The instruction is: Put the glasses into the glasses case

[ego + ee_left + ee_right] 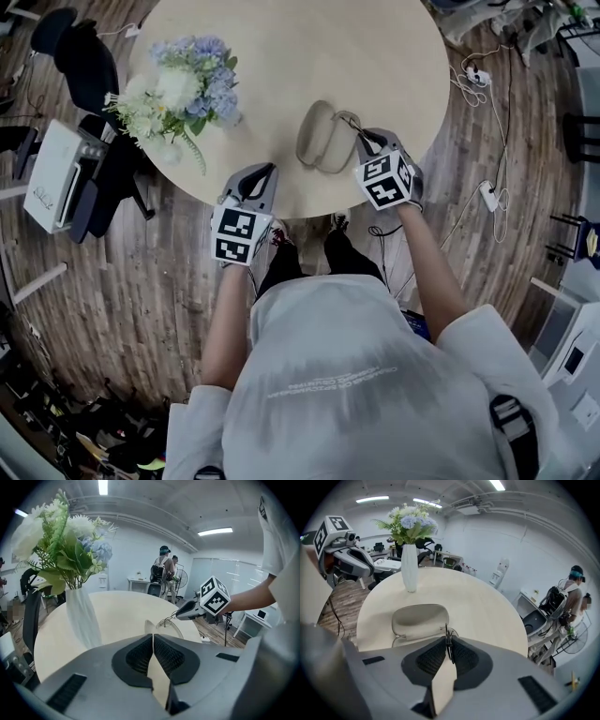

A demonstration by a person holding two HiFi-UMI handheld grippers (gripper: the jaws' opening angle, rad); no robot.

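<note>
Since the glasses are thin dark wire, the only grip that makes sense is the one I have. The right tool is closed tight on a slim part of the frame, which stands edge-on between the two ribbed pads. I cannot tell whether that part is a temple or a rim, only that it is fine metal with little for the pads to bite on. More of the frame shows as faint loops in the left gripper view, just off the right tool's nose and directly beside the case. I judge the glasses to be at the case's near edge and not yet inside it.

The glasses case lies on the counter straight ahead of the right tool. It is a pale beige clamshell, and its lid is up, so the mouth faces my approach and needs no prying.

The left tool hangs at the counter's near rim, well to the side of the case. Its pads meet at the tips and nothing is between them. I read it as parked there, out of the way but close enough to steady the case.

A vase of flowers stands further off to the left, clear of the work.
</note>
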